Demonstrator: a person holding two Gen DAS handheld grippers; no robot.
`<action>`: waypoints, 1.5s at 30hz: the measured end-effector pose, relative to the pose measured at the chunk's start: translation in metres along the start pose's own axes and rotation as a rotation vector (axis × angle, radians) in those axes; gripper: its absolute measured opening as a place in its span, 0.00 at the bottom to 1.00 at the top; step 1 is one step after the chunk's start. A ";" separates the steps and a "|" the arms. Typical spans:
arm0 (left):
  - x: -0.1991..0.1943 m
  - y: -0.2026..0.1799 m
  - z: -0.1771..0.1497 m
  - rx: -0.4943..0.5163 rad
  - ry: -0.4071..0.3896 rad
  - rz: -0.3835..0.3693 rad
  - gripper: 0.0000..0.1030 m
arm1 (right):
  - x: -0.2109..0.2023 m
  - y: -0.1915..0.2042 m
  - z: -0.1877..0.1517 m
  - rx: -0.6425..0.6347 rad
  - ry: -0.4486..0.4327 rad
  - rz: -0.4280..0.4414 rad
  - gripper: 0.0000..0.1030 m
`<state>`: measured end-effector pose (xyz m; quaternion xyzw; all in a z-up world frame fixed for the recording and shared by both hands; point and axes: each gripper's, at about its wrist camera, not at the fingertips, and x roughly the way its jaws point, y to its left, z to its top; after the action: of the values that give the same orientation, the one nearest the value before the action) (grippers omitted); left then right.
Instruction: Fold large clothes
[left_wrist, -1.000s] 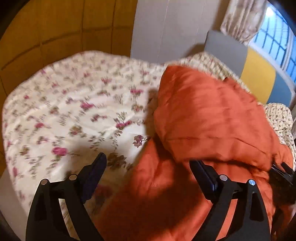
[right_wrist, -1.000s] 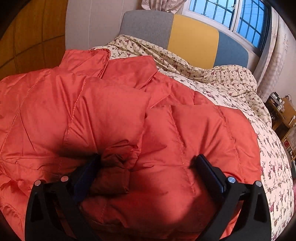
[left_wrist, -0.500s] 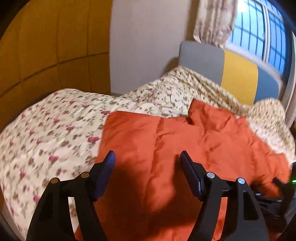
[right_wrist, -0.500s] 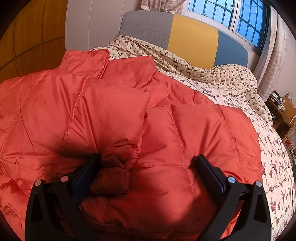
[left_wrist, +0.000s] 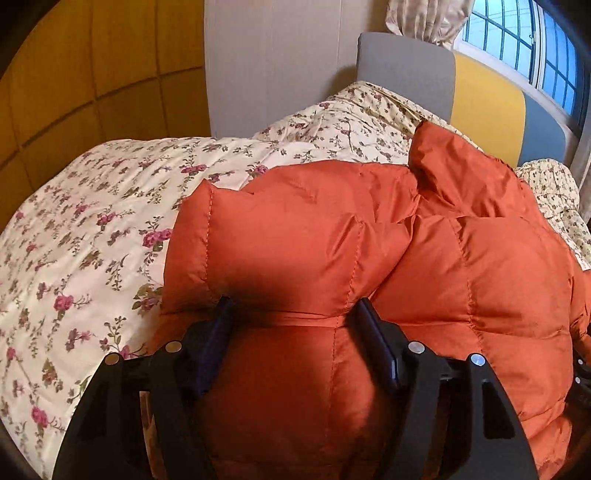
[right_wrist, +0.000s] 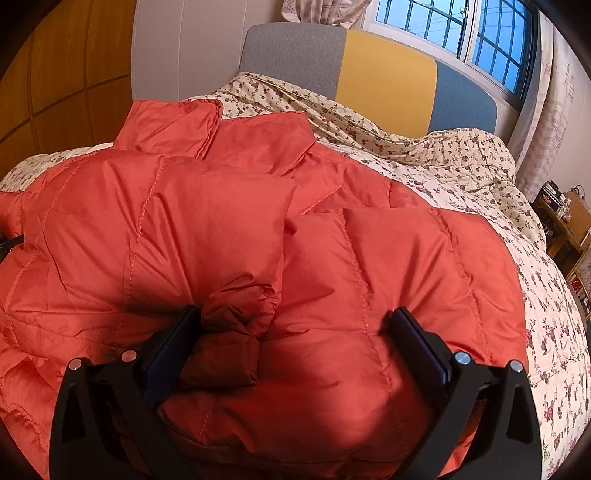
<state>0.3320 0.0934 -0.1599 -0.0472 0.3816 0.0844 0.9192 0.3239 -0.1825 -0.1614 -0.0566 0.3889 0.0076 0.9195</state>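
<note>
A puffy orange quilted jacket (left_wrist: 424, 266) lies on the floral bed, its sides folded in over the middle. The left gripper (left_wrist: 293, 314) is at the jacket's near left corner. Its pads (left_wrist: 221, 325) dig into a thick bulge of padding that fills the gap, so it is shut on the jacket. In the right wrist view the jacket (right_wrist: 388, 258) fills the middle. My right gripper (right_wrist: 295, 325) stands wide open over the near hem, fingertips sunk in the padding. A bunched sleeve cuff (right_wrist: 229, 332) lies against its left finger (right_wrist: 177, 339).
A floral bedspread (left_wrist: 92, 236) covers the bed to the left and behind. A grey, yellow and blue headboard (right_wrist: 384, 74) stands under a barred window (right_wrist: 461, 33). Wooden wall panels (left_wrist: 92, 74) are at left. A cluttered wooden shelf (right_wrist: 565, 221) stands at far right.
The left gripper swung right from the bare bedspread onto the jacket, narrowed its jaws and sank around the near corner. The raised side of the jacket now lies flat. The right gripper kept still.
</note>
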 end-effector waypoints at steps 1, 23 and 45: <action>0.000 -0.001 -0.001 0.002 0.000 0.003 0.66 | 0.000 0.000 0.000 0.002 0.001 0.003 0.98; -0.021 -0.012 0.035 0.124 -0.084 0.061 0.94 | -0.005 0.060 0.071 0.031 -0.014 0.413 0.51; 0.010 0.003 0.019 0.058 0.000 0.070 0.97 | 0.027 0.074 0.054 -0.017 -0.040 0.302 0.62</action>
<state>0.3513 0.1007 -0.1533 -0.0072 0.3853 0.1052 0.9167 0.3764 -0.1040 -0.1507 -0.0052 0.3744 0.1504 0.9150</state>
